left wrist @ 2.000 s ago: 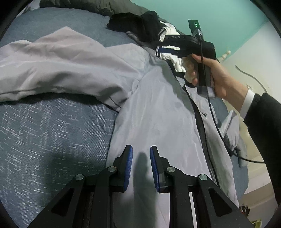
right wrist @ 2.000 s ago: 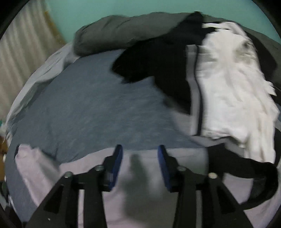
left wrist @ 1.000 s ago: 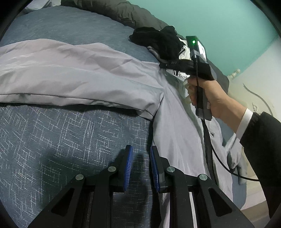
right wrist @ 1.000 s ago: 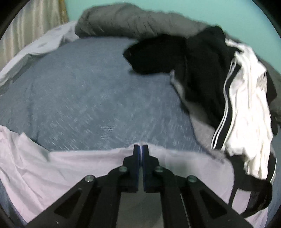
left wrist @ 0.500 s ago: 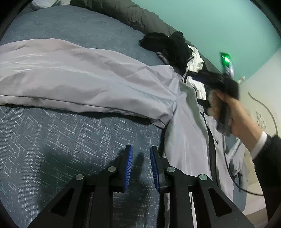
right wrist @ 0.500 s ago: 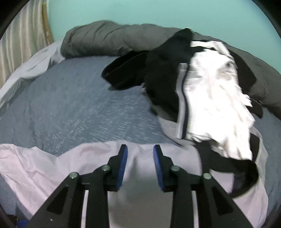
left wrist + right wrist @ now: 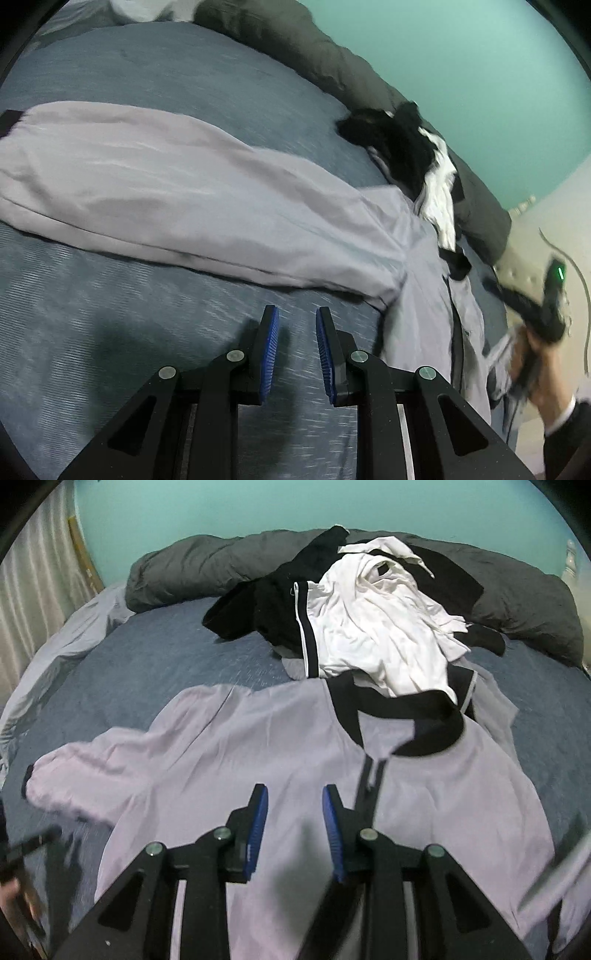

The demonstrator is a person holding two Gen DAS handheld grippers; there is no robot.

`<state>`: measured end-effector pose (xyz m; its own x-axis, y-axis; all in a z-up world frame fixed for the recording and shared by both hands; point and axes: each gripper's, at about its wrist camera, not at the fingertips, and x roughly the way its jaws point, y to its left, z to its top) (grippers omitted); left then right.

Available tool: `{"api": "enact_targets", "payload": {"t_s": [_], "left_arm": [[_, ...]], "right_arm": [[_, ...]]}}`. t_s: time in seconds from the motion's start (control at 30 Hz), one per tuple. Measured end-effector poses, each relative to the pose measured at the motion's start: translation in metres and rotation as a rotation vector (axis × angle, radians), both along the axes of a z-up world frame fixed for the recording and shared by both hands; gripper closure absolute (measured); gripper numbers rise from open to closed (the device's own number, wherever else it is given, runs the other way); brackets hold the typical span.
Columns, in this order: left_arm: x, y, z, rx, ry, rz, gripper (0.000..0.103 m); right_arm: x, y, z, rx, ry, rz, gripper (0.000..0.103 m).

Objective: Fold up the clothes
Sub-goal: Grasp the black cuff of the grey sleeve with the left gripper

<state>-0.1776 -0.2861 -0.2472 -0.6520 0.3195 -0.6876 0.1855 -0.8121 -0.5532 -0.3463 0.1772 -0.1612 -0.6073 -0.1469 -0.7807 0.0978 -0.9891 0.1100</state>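
Note:
A light grey jacket (image 7: 258, 746) with a black collar and a black front zip lies face up on the blue bedspread (image 7: 147, 672). Its left sleeve (image 7: 166, 192) stretches out to the side across the bed. My right gripper (image 7: 294, 797) is open and empty, hovering over the jacket's chest, left of the zip. My left gripper (image 7: 295, 321) is open and empty over the bare bedspread (image 7: 110, 314), just below the sleeve and near the armpit. The right hand-held gripper (image 7: 535, 310) shows blurred at the right edge of the left wrist view.
A heap of black and white clothes (image 7: 369, 620) lies above the jacket's collar. A dark grey duvet (image 7: 207, 568) is rolled along the far side against the teal wall. A pale sheet (image 7: 74, 627) and curtain are at the left.
My right gripper, shut on the jacket's shoulder edge a second ago, has opened and pulled back over the chest. My left gripper has drifted left off the jacket onto the bedspread.

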Motion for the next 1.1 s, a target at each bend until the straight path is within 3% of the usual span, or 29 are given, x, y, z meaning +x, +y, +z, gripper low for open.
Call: {"api": "enact_targets", "payload": {"t_s": [0.17, 0.3, 0.5, 0.67, 0.87, 1.1], "left_arm": [[0.009, -0.054, 0.013, -0.040, -0.039, 0.080, 0.080], [0.021, -0.104, 0.022, -0.104, -0.074, 0.177, 0.064], [0.032, -0.160, 0.028, -0.171, -0.115, 0.261, 0.062], [0.033, -0.192, 0.029, -0.236, -0.133, 0.300, 0.055], [0.035, -0.221, 0.016, -0.215, -0.136, 0.340, 0.055], [0.033, -0.225, 0.008, -0.184, -0.109, 0.274, 0.058]], "right_arm": [[0.024, 0.009, 0.005, -0.012, -0.009, -0.012, 0.073], [0.035, 0.008, 0.005, -0.024, -0.012, -0.008, 0.073], [0.045, -0.006, -0.002, -0.002, -0.033, 0.031, 0.072], [0.049, -0.015, 0.000, -0.026, -0.037, 0.046, 0.072], [0.053, -0.028, 0.006, -0.023, -0.043, 0.071, 0.067], [0.056, -0.038, 0.002, -0.012, -0.054, 0.081, 0.066]]}}
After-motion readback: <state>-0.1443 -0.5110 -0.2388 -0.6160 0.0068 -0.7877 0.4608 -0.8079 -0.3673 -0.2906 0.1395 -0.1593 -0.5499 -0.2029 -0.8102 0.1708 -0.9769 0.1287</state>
